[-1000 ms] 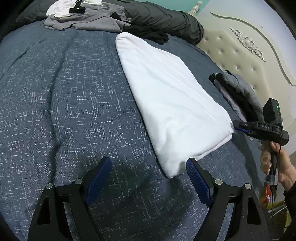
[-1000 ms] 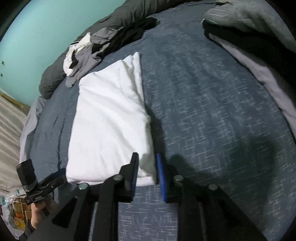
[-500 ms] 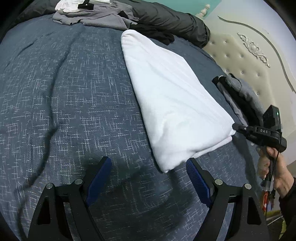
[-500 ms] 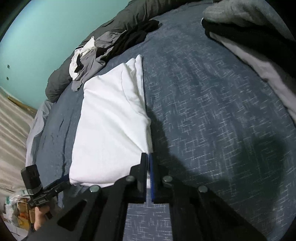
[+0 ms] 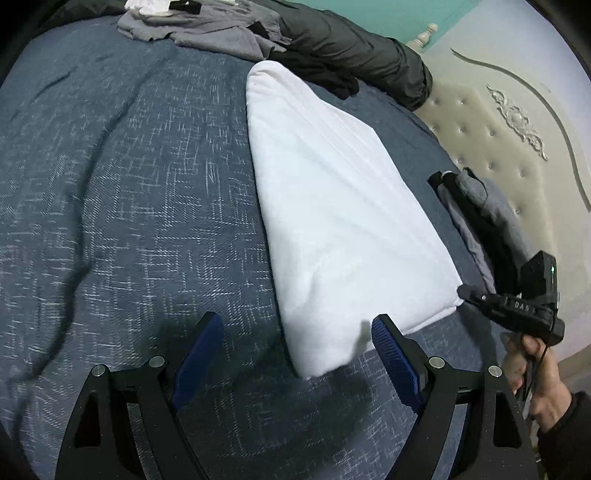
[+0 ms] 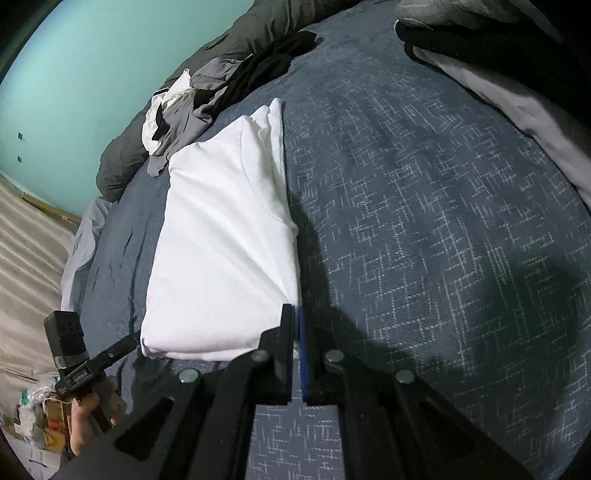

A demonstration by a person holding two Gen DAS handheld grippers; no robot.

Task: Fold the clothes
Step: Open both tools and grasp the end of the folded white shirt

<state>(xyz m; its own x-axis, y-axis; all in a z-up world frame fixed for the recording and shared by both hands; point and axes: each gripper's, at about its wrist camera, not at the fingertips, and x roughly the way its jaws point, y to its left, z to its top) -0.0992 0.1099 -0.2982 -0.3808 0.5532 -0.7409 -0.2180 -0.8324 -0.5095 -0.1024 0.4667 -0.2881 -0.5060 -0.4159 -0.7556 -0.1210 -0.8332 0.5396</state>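
Note:
A folded white garment (image 5: 332,206) lies lengthwise on the dark blue bedspread (image 5: 110,184). My left gripper (image 5: 295,319) is open, its blue pads standing either side of the garment's near corner without pressing on it. My right gripper (image 6: 295,310) is shut on the other near corner of the white garment (image 6: 221,240), and creases run toward the pinch. In the left wrist view the right gripper (image 5: 509,306), held by a hand, touches that corner with its tip. The left gripper (image 6: 92,362) shows at the lower left of the right wrist view.
A heap of grey, black and white clothes (image 5: 214,33) lies at the bed's far end beside a dark bundle (image 5: 351,40). Folded grey and black clothes (image 5: 480,206) sit by the tufted headboard (image 5: 498,122). A teal wall (image 6: 92,74) is behind.
The right gripper's jaws closed onto the garment's corner. The left gripper stayed open and rolled a little, so the garment's near corner now sits closer between its pads.

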